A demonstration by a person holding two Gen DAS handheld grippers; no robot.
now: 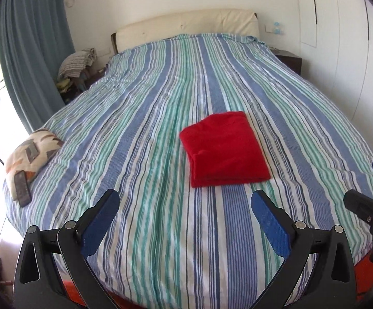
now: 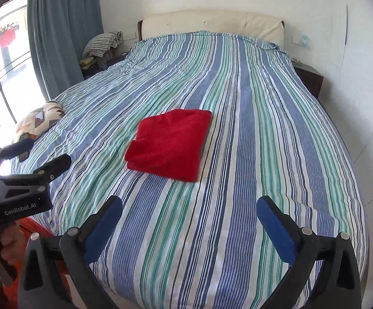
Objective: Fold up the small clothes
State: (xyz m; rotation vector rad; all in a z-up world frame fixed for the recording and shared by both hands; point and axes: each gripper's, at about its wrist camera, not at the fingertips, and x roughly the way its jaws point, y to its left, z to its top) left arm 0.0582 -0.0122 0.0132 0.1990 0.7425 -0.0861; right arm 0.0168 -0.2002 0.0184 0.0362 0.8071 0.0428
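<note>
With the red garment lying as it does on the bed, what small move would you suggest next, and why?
Probably none on this piece: keep both grippers back. The red garment already lies as a compact, layered rectangle on the striped bedspread, and the left gripper and right gripper are open, empty and short of it.

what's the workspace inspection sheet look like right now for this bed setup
surface: bed with striped cover, slightly wrinkled
job's things: red cloth folded into a neat rectangle, lying flat mid-bed
clutter: patterned pillow at the bed's left edge with a remote on it
grippers: left gripper and right gripper both have jaws open, holding nothing, short of the cloth
cables: nothing seen
surroundings: headboard, curtain, clothes pile, nightstand
</note>
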